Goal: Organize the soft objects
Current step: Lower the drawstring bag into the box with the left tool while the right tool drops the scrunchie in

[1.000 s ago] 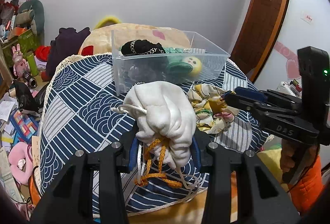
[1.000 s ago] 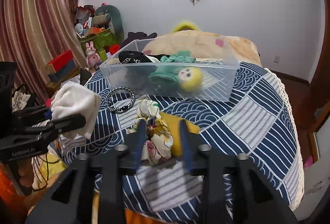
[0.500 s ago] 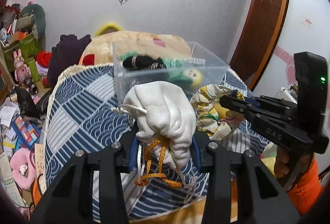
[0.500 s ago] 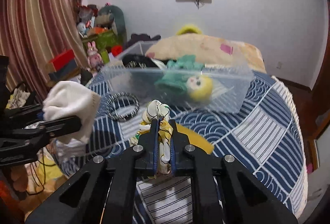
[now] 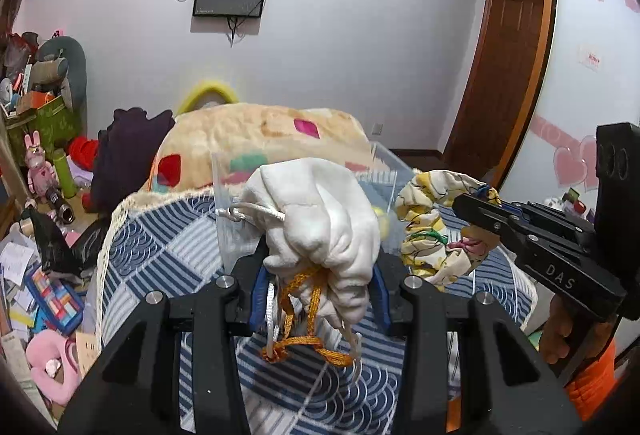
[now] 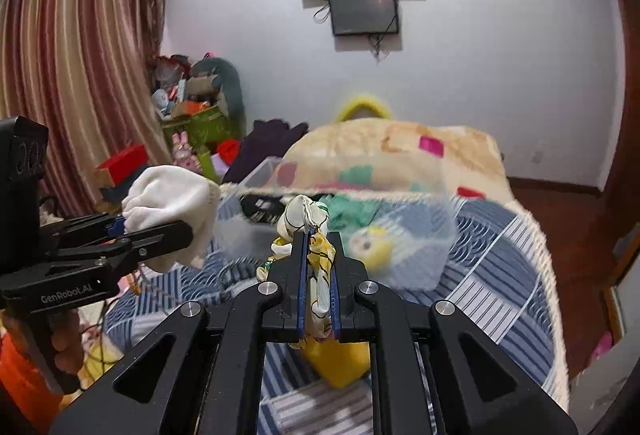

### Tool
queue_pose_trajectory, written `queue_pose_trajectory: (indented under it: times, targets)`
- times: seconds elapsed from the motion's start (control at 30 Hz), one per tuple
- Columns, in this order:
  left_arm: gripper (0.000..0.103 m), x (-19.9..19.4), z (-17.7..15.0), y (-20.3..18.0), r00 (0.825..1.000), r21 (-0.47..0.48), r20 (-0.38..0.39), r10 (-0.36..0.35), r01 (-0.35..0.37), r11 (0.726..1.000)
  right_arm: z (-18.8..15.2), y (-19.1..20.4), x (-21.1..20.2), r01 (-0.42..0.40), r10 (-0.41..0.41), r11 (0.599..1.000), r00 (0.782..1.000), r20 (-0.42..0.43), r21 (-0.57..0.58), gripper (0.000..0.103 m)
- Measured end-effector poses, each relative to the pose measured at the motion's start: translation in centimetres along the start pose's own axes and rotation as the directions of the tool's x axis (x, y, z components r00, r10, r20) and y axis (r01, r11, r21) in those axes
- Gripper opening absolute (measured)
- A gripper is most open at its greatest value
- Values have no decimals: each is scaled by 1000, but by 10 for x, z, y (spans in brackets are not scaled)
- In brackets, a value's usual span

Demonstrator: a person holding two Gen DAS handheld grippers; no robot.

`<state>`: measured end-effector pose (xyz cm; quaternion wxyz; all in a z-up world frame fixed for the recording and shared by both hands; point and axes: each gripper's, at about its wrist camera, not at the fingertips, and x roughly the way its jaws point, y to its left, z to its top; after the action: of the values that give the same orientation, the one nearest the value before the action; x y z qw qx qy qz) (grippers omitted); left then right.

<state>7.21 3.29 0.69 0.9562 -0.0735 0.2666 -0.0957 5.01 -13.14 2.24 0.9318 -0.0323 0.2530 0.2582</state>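
My left gripper (image 5: 318, 275) is shut on a white drawstring pouch (image 5: 320, 219) with orange and white cords hanging below it; it also shows in the right wrist view (image 6: 168, 207). My right gripper (image 6: 319, 247) is shut on a yellow floral cloth (image 6: 318, 275), which shows lifted at the right of the left wrist view (image 5: 436, 231). Both are held above the blue patterned cloth (image 6: 492, 275). A clear plastic bin (image 6: 420, 235) stands just ahead and holds a green toy, a yellow doll head and a black item.
A beige patched blanket (image 5: 260, 139) lies behind the bin. Toys, boxes and papers crowd the floor at left (image 5: 36, 275). A wooden door (image 5: 508, 75) is at right. A striped curtain (image 6: 72, 75) hangs at left.
My right gripper closed on the floral cloth and lifted it off the table. Both grippers rose, so the bin sits lower and partly hidden behind the pouch.
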Motion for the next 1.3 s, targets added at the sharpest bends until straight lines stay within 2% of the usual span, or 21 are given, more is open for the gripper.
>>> queue_pose_trajectory:
  times: [0.2, 0.43, 0.53, 0.83, 1.13, 1.3]
  targets:
    - [42, 11, 31, -4, 999, 19, 47, 11, -11, 1000, 23, -14, 5, 91, -91, 996, 994, 60, 0, 8]
    - [42, 32, 54, -2, 997, -12, 69, -16, 17, 1000, 42, -26, 14, 150, -151, 989, 984, 95, 16, 8]
    - [42, 47, 59, -2, 998, -19, 69, 0, 2, 1000, 46, -28, 23, 162, -163, 987, 982, 95, 20, 8]
    - [42, 106, 53, 2, 999, -7, -11, 50, -50, 999, 34, -35, 54, 185, -185, 983, 983, 15, 9, 8]
    - [42, 140, 39, 3, 992, 5, -119, 49, -49, 999, 19, -47, 67, 231, -231, 973, 970, -76, -12, 9]
    - [59, 138, 33, 1, 990, 18, -130, 57, -55, 998, 16, -45, 68, 235, -237, 971, 966, -101, -31, 12]
